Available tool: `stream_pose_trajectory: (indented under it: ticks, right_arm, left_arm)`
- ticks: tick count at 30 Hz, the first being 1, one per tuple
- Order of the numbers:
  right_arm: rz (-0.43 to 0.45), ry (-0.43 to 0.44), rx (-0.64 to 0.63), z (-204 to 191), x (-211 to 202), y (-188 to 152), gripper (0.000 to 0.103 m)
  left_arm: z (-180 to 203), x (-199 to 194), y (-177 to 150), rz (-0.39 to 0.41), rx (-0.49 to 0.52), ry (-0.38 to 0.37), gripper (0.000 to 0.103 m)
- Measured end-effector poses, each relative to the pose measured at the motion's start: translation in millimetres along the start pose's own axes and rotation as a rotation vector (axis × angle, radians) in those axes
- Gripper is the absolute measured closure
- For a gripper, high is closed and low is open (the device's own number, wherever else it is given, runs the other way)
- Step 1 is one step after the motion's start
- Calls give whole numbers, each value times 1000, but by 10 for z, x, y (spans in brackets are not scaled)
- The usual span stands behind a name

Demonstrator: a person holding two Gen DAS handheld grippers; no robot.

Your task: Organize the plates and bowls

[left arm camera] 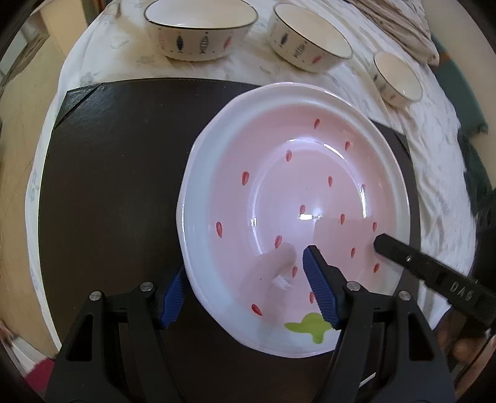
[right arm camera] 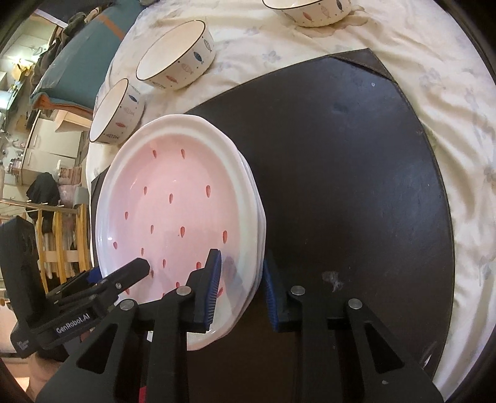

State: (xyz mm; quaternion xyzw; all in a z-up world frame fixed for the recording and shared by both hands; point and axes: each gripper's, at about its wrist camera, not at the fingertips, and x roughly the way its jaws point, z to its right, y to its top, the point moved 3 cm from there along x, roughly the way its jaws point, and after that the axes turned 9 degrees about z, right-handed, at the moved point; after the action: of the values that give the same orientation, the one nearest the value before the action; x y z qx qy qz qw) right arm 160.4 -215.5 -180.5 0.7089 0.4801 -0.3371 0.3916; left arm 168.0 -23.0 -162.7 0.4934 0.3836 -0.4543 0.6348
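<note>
Both grippers straddle the pink plate stack (left arm camera: pixel 297 198) on the dark mat (left arm camera: pixel 117 186): left gripper (left arm camera: pixel 245 285) and right gripper (right arm camera: pixel 241 288) jaws part open around opposite rims, grip unclear, likely to steady or lift. Three fish bowls (left arm camera: pixel 201 28) wait along the surface's far edge.

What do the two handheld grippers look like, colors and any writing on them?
Both are matte black plastic with triangular cut-outs and silver pivot bolts. The left gripper and right gripper carry ribbed blue pads on their fingertips. White lettering reads "GenRobot.AI" on the left gripper's finger. No cables or sleeves are visible.
</note>
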Motion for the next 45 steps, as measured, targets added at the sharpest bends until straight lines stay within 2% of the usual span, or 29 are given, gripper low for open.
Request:
stream_pose_trajectory:
  ticks: [21,24,27,37,45]
  right_arm:
    - [35,20,7,-31,57,132,74]
    - [32,34,31,-15,67,148,74]
    - [37,12,30,-37,60,128,74]
    - [28,7,36,-76,77,101,72]
    - [32,1,38,-103,29,35,72]
  left_arm:
    - [-47,52,118,35,13,22,36]
    - [-28,72,110,45,58,39,36]
    - [15,73,66,50,130,67,35]
    - [-198,-48,6,79,82,137,35]
    - [-193,-263,-64,157,138,198,34]
